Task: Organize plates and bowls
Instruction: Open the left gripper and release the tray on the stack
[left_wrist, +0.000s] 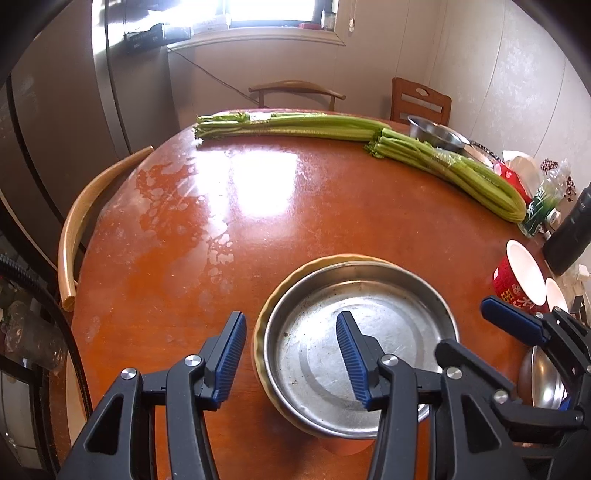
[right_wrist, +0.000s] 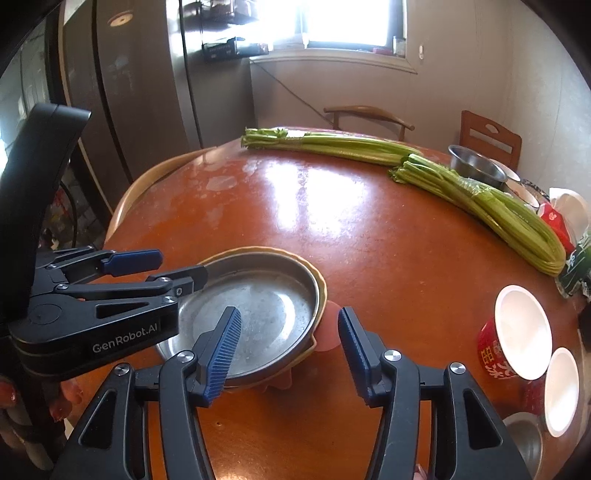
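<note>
A steel plate (left_wrist: 369, 339) (right_wrist: 258, 314) is nested in a yellow rimmed dish (left_wrist: 280, 291) (right_wrist: 322, 288), which rests on a pink plate (right_wrist: 328, 332), on the round wooden table (left_wrist: 295, 221). My left gripper (left_wrist: 291, 354) is open, its fingers straddling the stack's left rim; it also shows in the right wrist view (right_wrist: 166, 266). My right gripper (right_wrist: 288, 354) is open and empty over the stack's right edge; it also shows in the left wrist view (left_wrist: 513, 321). Two red bowls (right_wrist: 517, 332) (right_wrist: 557, 391) lie on their sides at right, near another steel plate (left_wrist: 543, 380).
Two celery bunches (left_wrist: 288, 123) (left_wrist: 461, 170) lie across the table's far side. A steel bowl (left_wrist: 436, 134), a green-labelled bottle (left_wrist: 543, 203) and packets stand at the far right. Chairs (left_wrist: 85, 218) (left_wrist: 421, 99) ring the table. A fridge (right_wrist: 129, 92) stands left.
</note>
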